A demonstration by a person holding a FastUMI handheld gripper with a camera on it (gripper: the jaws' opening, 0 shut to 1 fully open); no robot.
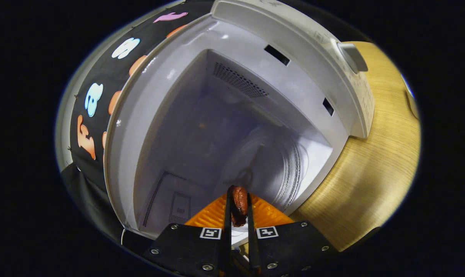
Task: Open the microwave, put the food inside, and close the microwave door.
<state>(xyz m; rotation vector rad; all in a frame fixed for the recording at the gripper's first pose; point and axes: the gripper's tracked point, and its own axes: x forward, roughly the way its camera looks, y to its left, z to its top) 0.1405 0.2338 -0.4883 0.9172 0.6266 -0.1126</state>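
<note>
I am pinching the food (239, 204) between my gripper's (239, 209) nearly closed fingers at the open microwave's (232, 77) mouth, carrying it in, and next I judge it needs lowering onto the turntable (278, 161) beyond.

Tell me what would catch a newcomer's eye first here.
The open white microwave gapes ahead, its cavity tilted, a glass turntable on its floor. The gripper is shut on a reddish-brown piece of food, held at the cavity's mouth. The microwave stands on a wooden table.
</note>
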